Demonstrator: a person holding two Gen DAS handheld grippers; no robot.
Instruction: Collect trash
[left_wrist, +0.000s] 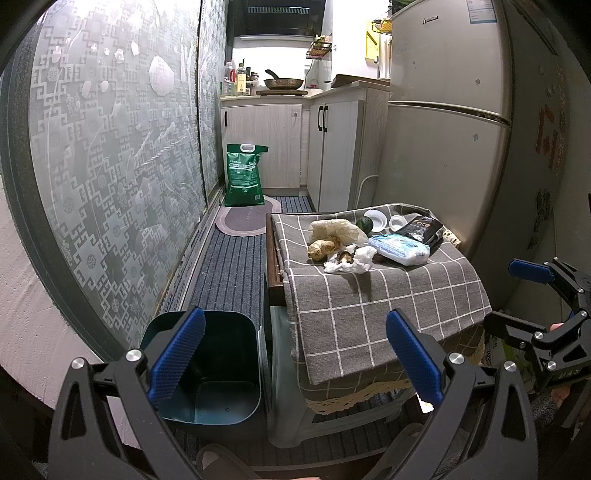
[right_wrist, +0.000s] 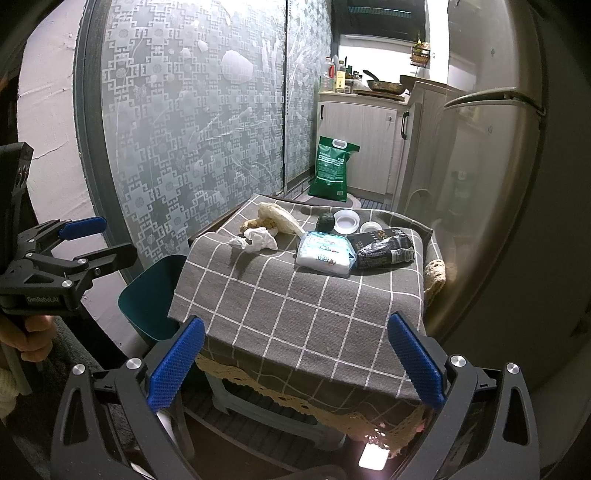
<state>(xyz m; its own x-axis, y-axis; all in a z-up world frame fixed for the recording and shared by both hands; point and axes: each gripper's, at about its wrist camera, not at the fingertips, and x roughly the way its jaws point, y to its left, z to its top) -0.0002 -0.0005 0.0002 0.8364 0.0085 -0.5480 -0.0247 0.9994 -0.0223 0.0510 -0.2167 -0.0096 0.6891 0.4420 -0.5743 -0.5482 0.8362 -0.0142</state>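
Observation:
A small table with a grey checked cloth (left_wrist: 369, 302) (right_wrist: 314, 295) holds trash: a crumpled white tissue (left_wrist: 351, 260) (right_wrist: 258, 238), a brown lump (left_wrist: 321, 249), a cream plastic bag (left_wrist: 338, 229) (right_wrist: 277, 216), a white wipes pack (left_wrist: 399, 249) (right_wrist: 325, 253), a black packet (left_wrist: 421, 227) (right_wrist: 384, 247), a dark green ball (right_wrist: 325, 221) and white lids (right_wrist: 346, 220). A dark teal bin (left_wrist: 218, 369) (right_wrist: 151, 295) stands on the floor left of the table. My left gripper (left_wrist: 295, 358) (right_wrist: 94, 240) is open and empty above the bin. My right gripper (right_wrist: 295, 365) (left_wrist: 506, 295) is open and empty before the table's near edge.
A patterned glass sliding door (left_wrist: 110, 166) runs along the left. A fridge (left_wrist: 443, 129) stands right of the table. A green sack (left_wrist: 245, 175) and a mat (left_wrist: 243, 221) lie on the floor before kitchen cabinets (left_wrist: 266, 140). A striped rug (left_wrist: 229, 273) covers the floor.

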